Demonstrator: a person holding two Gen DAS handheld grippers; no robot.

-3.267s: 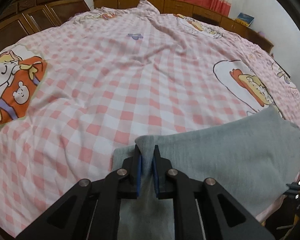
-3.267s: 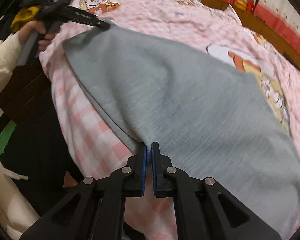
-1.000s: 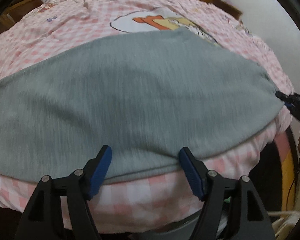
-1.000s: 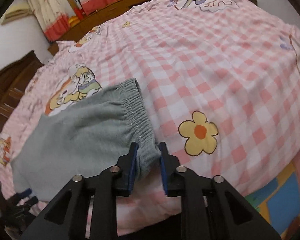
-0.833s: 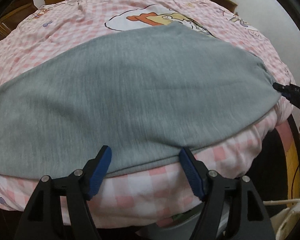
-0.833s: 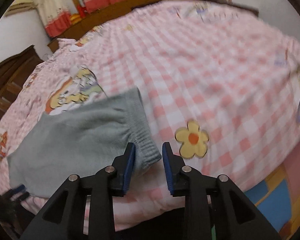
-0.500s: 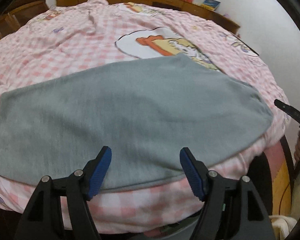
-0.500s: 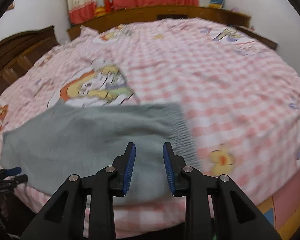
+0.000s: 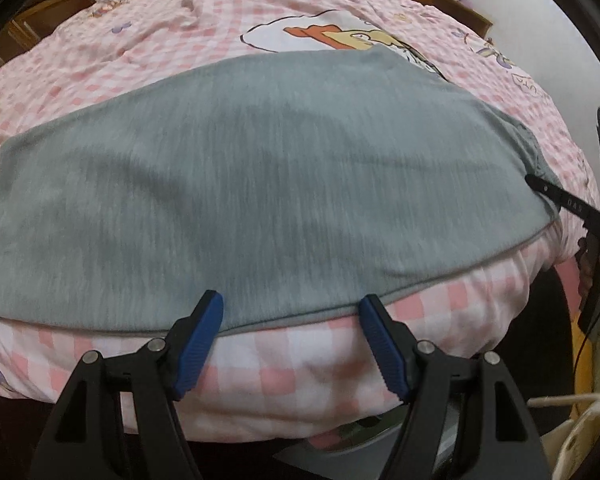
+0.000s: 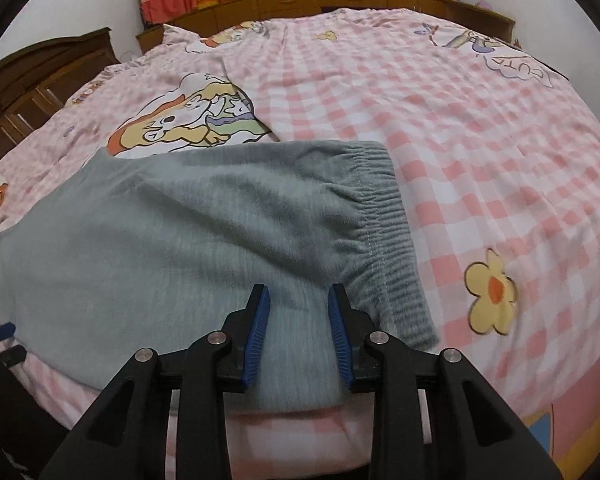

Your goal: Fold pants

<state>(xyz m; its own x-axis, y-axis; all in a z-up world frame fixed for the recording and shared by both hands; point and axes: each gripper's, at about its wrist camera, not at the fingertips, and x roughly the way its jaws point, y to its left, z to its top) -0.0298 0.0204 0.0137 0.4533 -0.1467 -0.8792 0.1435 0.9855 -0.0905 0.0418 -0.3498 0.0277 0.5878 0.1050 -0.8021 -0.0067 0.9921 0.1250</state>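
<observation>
Left gripper (image 9: pixel 291 312): released, jaws wide apart, nothing between them. Tips sit just at the near hem of the pants, at the bed's edge.

Right gripper (image 10: pixel 298 306): released too, jaws parted over the cloth near the waistband (image 10: pixel 388 232). Whether the pads touch the fabric, cannot tell.

Pants (image 9: pixel 260 184): grey, laid flat and lengthwise along the near edge of the bed (image 9: pixel 180 40); looks already folded leg on leg. Elastic waistband toward the right gripper, far end toward the left.

Handling (judgement): soft fleecy knit, light, limp. Will drape and sag from any pinch, not slippery, nothing to break. The doubled layers may slide apart if only the top one is caught.

Where to grip (judgement): both corners of one short end, through all layers. The ribbed waistband is the thickest, firmest hold.

Hard to make out: leg cuffs not plainly seen in either view; layer count at the hem unclear. Left view smeared by motion. Near hem runs partly behind the right gripper's frame. Fisheye bows the edges, so straightness of the fold cannot be judged.
</observation>
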